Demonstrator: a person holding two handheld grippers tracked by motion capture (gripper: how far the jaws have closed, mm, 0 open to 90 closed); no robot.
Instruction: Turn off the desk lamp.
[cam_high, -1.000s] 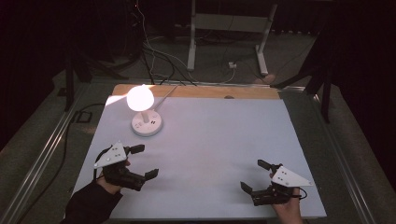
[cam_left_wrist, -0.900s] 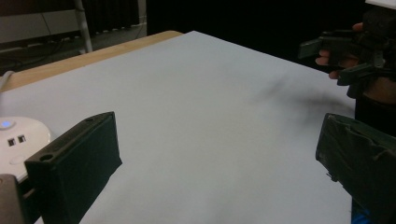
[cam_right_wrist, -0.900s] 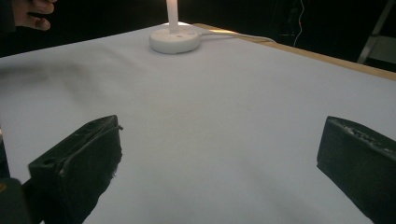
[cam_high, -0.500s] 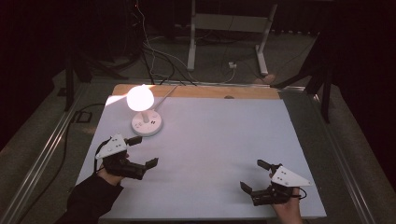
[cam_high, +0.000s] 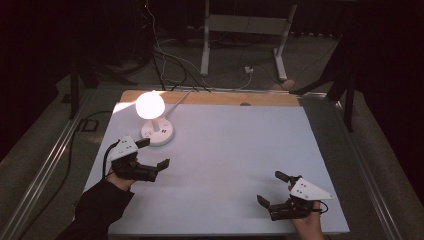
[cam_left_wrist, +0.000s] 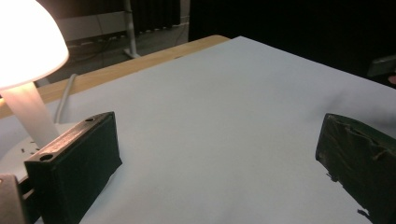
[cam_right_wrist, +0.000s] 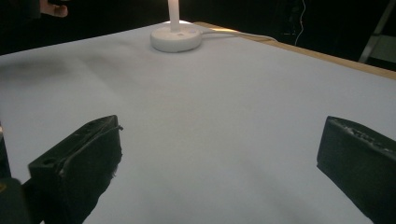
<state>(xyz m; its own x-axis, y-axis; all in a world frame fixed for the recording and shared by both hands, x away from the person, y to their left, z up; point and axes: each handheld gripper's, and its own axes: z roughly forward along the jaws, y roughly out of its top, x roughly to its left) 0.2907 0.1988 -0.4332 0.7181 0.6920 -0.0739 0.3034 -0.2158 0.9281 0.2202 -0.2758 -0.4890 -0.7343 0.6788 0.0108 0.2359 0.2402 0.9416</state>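
The lamp (cam_high: 152, 117) stands lit at the far left of the table (cam_high: 235, 150), a glowing round shade on a short upright stem above a flat white disc base (cam_high: 158, 133); its cord (cam_high: 176, 100) trails off the far edge toward the floor; the stem's long axis is vertical, so any grip on it would come from the side.

The left gripper (cam_high: 150, 156) is just beside the base, on its near side, the nearer of the two by a wide margin; its jaws are spread wide and hold nothing; one tip sits close to the base's rim, though I cannot tell whether it touches. In the left gripper view the lamp's stem (cam_left_wrist: 30, 116) and shade rise just beyond the left-hand jaw, outside the gap, so the lamp lies forward and to the left of the gripper's line; the likely next move is a small swing leftward and ahead to bring the base or stem between the jaws.

The right gripper (cam_high: 272, 189) rests low at the near right of the table, well apart from the lamp, jaws likewise wide and empty; in the right gripper view the base (cam_right_wrist: 175, 37) shows far ahead across bare tabletop.
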